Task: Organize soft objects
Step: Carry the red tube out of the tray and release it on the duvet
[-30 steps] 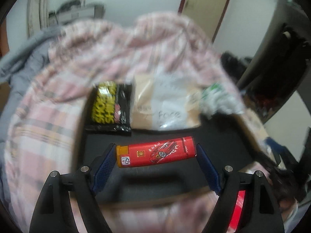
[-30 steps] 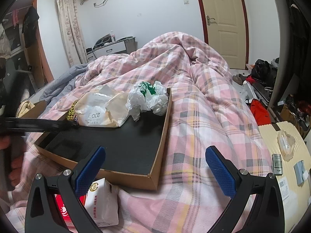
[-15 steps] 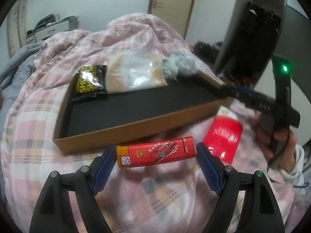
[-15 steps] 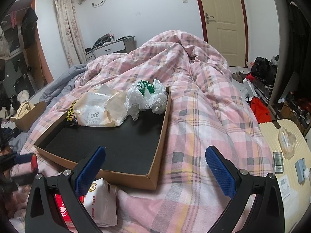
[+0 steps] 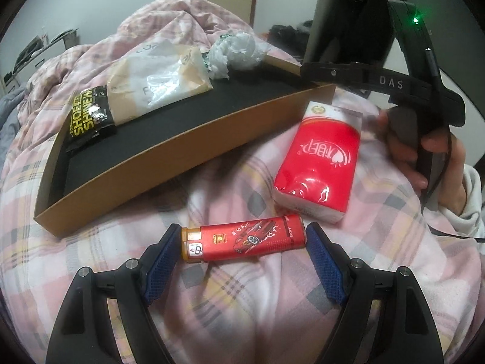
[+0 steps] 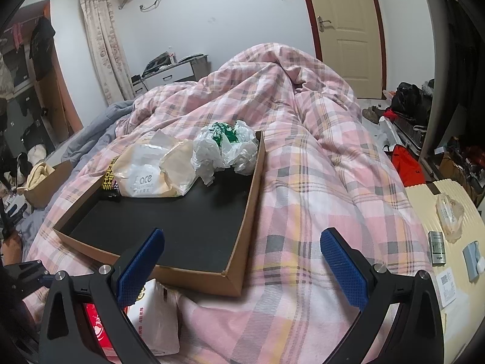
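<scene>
My left gripper [image 5: 242, 239] is shut on a red lighter [image 5: 242, 238] with a car print, held low over the pink plaid quilt [image 5: 230, 303]. A red and white tissue pack [image 5: 318, 163] lies on the quilt beside the cardboard tray [image 5: 169, 157]. The tray holds a black and yellow packet [image 5: 86, 115], a beige wipes pack [image 5: 154, 85] and a crumpled white plastic bag [image 5: 236, 50]. My right gripper [image 6: 242, 254] is open and empty above the tray's near corner [image 6: 233, 282]; the tissue pack [image 6: 154, 321] lies under its left finger.
A cream suitcase [image 6: 448, 273] with small items on it stands to the right of the bed. A door [image 6: 345, 30] is at the back. Clothes and bags lie on the floor at the right. The hand holding the right gripper [image 5: 424, 157] shows in the left wrist view.
My left gripper has pulled back from over the tray and dropped low over the quilt in front of it, still holding the lighter. The right gripper has hardly moved.
</scene>
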Demonstrator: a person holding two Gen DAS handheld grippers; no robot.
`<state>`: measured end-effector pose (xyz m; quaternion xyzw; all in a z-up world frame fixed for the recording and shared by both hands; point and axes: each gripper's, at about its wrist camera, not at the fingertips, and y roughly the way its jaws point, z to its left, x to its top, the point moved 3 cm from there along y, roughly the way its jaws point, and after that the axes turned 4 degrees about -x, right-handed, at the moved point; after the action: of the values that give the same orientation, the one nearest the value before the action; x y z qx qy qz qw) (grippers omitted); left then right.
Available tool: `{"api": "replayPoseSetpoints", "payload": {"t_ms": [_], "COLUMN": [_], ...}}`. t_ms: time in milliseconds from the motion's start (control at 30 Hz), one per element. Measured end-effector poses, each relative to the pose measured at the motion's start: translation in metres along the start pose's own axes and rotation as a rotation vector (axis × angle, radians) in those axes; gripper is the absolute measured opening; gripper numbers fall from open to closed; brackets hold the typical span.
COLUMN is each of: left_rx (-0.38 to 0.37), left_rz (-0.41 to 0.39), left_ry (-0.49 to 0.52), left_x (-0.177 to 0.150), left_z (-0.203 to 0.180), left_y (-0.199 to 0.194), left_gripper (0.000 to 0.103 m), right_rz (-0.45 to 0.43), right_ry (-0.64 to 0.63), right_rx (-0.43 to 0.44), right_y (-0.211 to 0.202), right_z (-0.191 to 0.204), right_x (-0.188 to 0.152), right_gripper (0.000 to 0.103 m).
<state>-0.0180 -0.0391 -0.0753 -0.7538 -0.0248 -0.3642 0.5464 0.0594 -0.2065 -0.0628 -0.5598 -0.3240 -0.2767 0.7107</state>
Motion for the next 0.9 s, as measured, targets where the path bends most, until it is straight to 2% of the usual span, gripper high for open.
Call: {"api": "replayPoseSetpoints", "payload": {"t_ms": [367, 500, 667, 733, 800, 900], "left_rx": [0.07, 0.026, 0.01, 0.007, -0.003, -0.023], "left_rz": [-0.044, -0.059, -0.1, -0.13, -0.165, -0.228], "left_ry": [0.049, 0.017, -0.032, -0.058, -0.087, -0.145], "left_x": [0.001, 0.002, 0.006, 0.008, 0.01, 0.013], "left_z": [-0.006, -0.003, 0.006, 0.011, 0.015, 0.027], "left_y": [-0.012, -0.017, -0.029, -0.036, -0.043, -0.055], "left_gripper": [0.081, 0.085, 0.086, 0.09, 0.103, 0.103], "right_rz": [0.0, 0.0, -0.002, -0.003, -0.006, -0.01], "right_ry": [0.0, 0.003, 0.003, 0.002, 0.0, -0.004], "right_rx": [-0.001, -0.012, -0.018, -0.02, -0.024, -0.029], "right_y": [0.001, 0.001, 0.001, 0.001, 0.001, -0.001], "right_z": [0.0, -0.002, -0.002, -0.002, -0.001, -0.001], "right_x": [0.0, 0.0, -0.001, -0.001, -0.001, 0.0], "right_gripper": [0.102, 0.102, 0.102, 0.102, 0.102, 0.102]}}
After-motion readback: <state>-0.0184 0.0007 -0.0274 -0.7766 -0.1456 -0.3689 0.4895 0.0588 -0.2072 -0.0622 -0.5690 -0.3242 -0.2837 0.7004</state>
